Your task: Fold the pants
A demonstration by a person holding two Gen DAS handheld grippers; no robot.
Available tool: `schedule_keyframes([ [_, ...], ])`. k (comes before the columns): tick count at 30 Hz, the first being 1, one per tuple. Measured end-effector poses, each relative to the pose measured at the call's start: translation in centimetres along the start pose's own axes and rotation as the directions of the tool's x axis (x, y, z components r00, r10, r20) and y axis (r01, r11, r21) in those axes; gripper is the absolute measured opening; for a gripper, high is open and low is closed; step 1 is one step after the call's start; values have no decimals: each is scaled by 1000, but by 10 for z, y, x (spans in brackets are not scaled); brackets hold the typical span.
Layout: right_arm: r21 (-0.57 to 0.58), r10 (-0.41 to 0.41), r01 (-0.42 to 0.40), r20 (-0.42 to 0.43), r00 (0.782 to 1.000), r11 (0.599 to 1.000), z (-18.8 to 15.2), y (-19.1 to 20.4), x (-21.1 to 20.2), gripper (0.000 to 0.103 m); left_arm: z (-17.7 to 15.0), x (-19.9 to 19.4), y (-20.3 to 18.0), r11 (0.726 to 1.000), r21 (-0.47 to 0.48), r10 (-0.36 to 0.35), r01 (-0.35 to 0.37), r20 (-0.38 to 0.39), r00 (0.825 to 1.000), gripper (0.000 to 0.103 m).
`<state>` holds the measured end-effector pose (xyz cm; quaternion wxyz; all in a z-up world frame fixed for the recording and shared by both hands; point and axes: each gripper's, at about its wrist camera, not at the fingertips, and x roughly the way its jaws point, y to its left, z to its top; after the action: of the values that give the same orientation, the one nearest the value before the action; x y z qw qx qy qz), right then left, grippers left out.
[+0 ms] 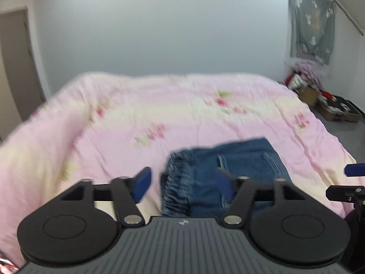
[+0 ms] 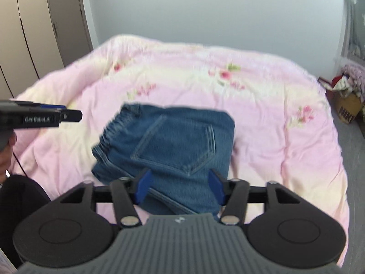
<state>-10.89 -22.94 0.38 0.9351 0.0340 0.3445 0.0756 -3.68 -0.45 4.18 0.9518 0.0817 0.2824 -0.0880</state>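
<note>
I see the folded jeans lying on the pink bed just ahead of and below my right gripper, waistband toward my left gripper, both sets of fingers open and empty, with blurred lettering, probably "GenRobot.AI", on its side.

Text: "GenRobot.AI", white print | on: side of left gripper || Text: "NIKE", dark letters, partly cut off | on: cardboard box
</note>
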Motion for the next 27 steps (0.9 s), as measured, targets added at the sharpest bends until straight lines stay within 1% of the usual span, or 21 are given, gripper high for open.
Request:
schedule_keyframes([
  [1,-3,-24,24,29,999,1000,2,6,-8,69,5,-12,-6,1000,1,19,-19,33,999,87],
  [2,-7,-44,44,49,998,999,3,10,-16,70,8,-21,-8,1000,-6,27,-27,44,999,87],
  [3,-4,-63,63,64,996,998,4,14,-22,74,10,-29,-10,999,-21,29,-28,38,999,87],
  [5,20,-75,74,94,993,997,4,18,-36,75,11,-41,-15,998,-55,18,-18,-1,1000,88],
  [7,41,-66,62,108,992,997,1,23,-47,84,9,-45,-21,999,-46,17,-19,-45,999,91],
  [9,55,-65,59,119,991,997,-4,28,-54,84,2,-46,-28,998,-33,48,-50,-81,996,91],
  [10,61,-67,60,124,990,996,-8,30,-57,85,-3,-49,-29,998,-37,56,-59,-87,995,91],
  [12,71,-68,59,128,989,996,-17,33,-62,85,-11,-51,-31,998,-40,54,-58,-91,994,91],
  [17,73,-79,72,98,992,995,-39,37,-58,85,-31,-50,-34,996,-62,60,-68,-128,990,91],
  [20,64,-95,89,101,990,994,-50,39,-55,85,-41,-46,-39,996,-74,44,-57,-157,987,91],
  [24,24,-117,115,85,989,993,-61,43,-49,85,-55,-41,-48,998,-38,49,-57,-183,982,91],
  [27,23,-118,116,67,991,993,-66,42,-44,85,-65,-34,-50,998,-43,33,-43,-219,975,91],
])
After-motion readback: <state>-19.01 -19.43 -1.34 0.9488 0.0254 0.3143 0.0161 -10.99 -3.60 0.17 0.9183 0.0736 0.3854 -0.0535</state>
